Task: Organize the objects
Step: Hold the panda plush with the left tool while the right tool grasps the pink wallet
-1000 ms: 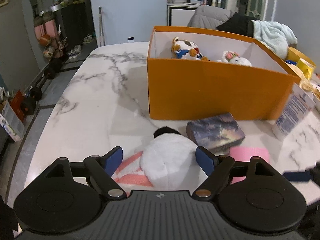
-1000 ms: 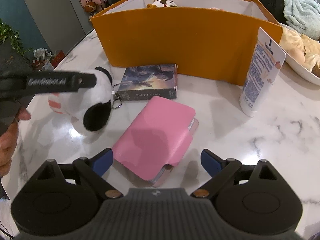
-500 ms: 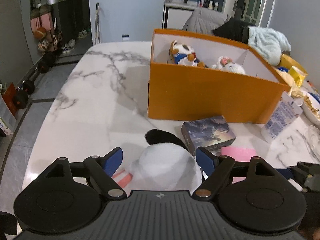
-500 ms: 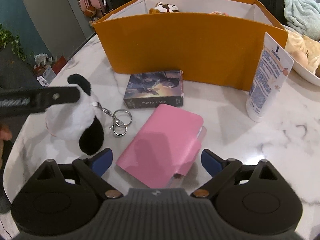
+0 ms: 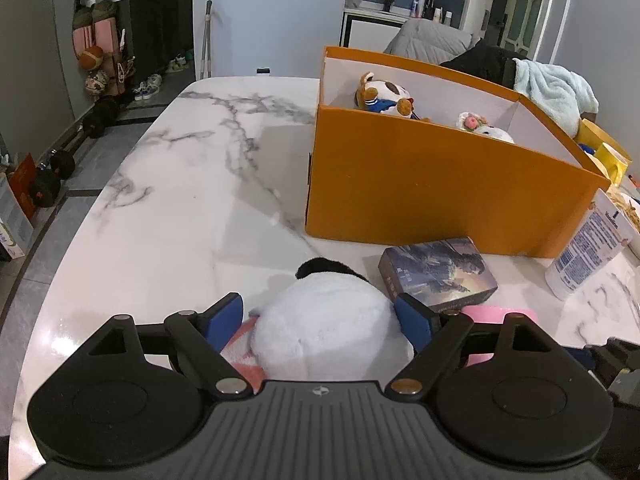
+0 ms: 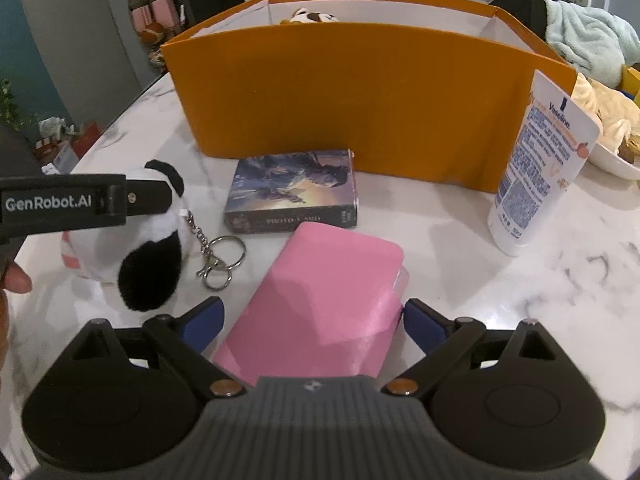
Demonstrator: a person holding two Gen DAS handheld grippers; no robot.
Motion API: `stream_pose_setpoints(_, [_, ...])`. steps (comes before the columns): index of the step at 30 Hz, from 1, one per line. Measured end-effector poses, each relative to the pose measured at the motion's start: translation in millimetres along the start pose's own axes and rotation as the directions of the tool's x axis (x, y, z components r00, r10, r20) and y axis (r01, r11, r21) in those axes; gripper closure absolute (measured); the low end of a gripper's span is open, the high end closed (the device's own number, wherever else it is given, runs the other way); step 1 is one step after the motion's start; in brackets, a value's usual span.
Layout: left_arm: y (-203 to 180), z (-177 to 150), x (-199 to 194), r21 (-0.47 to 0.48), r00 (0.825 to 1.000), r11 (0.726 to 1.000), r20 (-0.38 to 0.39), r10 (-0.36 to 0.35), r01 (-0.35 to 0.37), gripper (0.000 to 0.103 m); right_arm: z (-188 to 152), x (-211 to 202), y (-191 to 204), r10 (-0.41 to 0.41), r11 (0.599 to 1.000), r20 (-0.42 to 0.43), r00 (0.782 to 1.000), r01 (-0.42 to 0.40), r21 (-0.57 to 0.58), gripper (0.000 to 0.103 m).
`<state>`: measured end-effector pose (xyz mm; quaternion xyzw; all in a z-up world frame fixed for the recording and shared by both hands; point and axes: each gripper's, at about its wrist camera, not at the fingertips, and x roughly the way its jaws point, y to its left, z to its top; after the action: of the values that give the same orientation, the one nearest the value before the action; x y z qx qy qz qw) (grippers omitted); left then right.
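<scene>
A white and black panda plush with a key ring lies on the marble table. My left gripper straddles it with its jaws opening, and a gap shows at the left pad. A pink wallet lies flat between the pads of my right gripper, which stands open around it. A dark photo-card box rests against the front of the orange box. Two plush toys lie inside that box.
A white lotion tube stands upright at the orange box's right corner. Behind it sits a white bowl of food. The table's rounded edge runs along the left, with dumbbells on the floor beyond it.
The right gripper has slid forward, so the pink wallet now reaches in between its pads. The panda's key ring has come into sight. The left jaws stand slightly wider around the plush.
</scene>
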<state>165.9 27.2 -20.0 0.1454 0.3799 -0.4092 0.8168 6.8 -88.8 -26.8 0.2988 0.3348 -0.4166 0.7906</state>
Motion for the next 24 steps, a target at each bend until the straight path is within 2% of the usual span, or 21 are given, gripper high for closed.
stream_pose_setpoints(7, [-2.5,-3.3,-0.4,0.020,1.000,1.000,0.005,0.001,-0.001,0.005,-8.9,3.7,8.4,-0.056,0.994,0.019,0.998,0.058,-0.089,0.005])
stream_pose_setpoints(13, [-4.4,-7.5,-5.2,0.084,0.999,0.995,-0.014,-0.048,0.049,0.005,-23.2,-7.8,-14.5,-0.065,0.992,0.029,0.997,0.068,-0.103,0.004])
stream_pose_setpoints(17, [-12.8,-17.2,-12.5,0.202,0.987,0.966,-0.036,-0.158,0.162,0.005,-31.3,-16.1,-37.8,-0.085,0.993,0.031,0.996,0.087,-0.075,0.001])
stream_pose_setpoints(20, [-22.1,-22.7,-17.6,0.288,0.977,0.934,-0.053,-0.205,0.211,0.005,-34.3,-19.3,-45.9,-0.097,0.993,0.037,0.995,0.100,-0.062,0.001])
stream_pose_setpoints(22, [-25.5,-22.4,-21.2,0.302,0.978,0.930,-0.049,-0.203,0.208,0.005,-34.7,-19.4,-45.6,-0.099,0.993,0.036,0.994,0.101,-0.063,0.001])
stream_pose_setpoints(24, [-26.1,-19.9,-25.6,0.296,0.985,0.939,-0.029,-0.172,0.173,0.006,-34.4,-17.9,-42.1,-0.097,0.993,0.040,0.995,0.099,-0.060,0.001])
